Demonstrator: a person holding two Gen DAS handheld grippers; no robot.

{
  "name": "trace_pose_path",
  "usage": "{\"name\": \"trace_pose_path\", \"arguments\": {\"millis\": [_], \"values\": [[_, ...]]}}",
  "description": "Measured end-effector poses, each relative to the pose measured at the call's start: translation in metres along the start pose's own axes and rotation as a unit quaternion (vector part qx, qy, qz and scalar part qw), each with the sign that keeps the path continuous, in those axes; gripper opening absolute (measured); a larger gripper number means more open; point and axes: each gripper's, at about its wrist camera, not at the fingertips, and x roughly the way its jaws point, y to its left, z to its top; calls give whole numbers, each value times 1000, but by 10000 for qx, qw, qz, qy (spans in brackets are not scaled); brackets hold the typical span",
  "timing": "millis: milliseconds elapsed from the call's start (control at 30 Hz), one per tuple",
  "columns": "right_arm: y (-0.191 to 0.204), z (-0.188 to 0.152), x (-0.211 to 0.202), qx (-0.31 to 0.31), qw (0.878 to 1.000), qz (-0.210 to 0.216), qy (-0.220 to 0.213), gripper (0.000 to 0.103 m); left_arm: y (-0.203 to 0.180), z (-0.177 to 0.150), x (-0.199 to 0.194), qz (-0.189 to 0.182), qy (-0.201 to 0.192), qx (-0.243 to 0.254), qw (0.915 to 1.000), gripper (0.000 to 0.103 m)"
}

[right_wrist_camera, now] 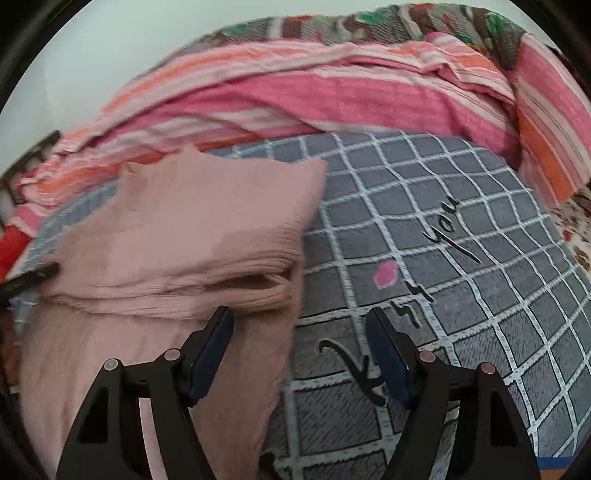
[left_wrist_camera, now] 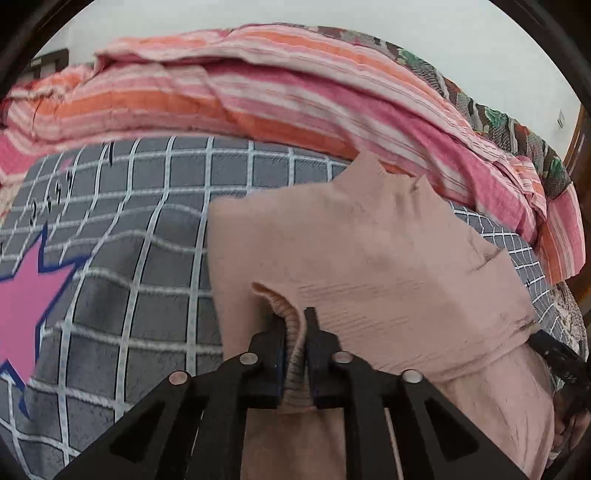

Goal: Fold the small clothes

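A pale pink knitted garment (left_wrist_camera: pixel 369 240) lies on a grey checked blanket (left_wrist_camera: pixel 147 258), partly folded over itself. In the left wrist view my left gripper (left_wrist_camera: pixel 295 314) is shut on a ribbed edge of the garment, and a bunch of the knit stands up between the pads. In the right wrist view the same garment (right_wrist_camera: pixel 184 221) fills the left half, with a rolled fold across it. My right gripper (right_wrist_camera: pixel 301 317) hangs open above the garment's right edge. Its left finger is over the cloth and its right finger over the blanket (right_wrist_camera: pixel 443 258), with nothing held.
A pink and orange striped cover (left_wrist_camera: pixel 258 92) is heaped along the far side and also shows in the right wrist view (right_wrist_camera: pixel 332 96). A flowered quilt (right_wrist_camera: pixel 332 26) lies behind it. The grey blanket bears a pink star (left_wrist_camera: pixel 26 295) and black lettering (right_wrist_camera: pixel 443 225).
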Motion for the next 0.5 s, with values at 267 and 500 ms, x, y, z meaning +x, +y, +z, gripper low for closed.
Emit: {"name": "trace_pose_path", "arguments": {"millis": [267, 500], "values": [[11, 35, 5, -117, 9995, -64, -290, 73, -1, 10, -18, 278, -355, 236, 9987, 34], [-3, 28, 38, -21, 9988, -424, 228, 56, 8, -6, 2, 437, -143, 132, 9989, 45]]}}
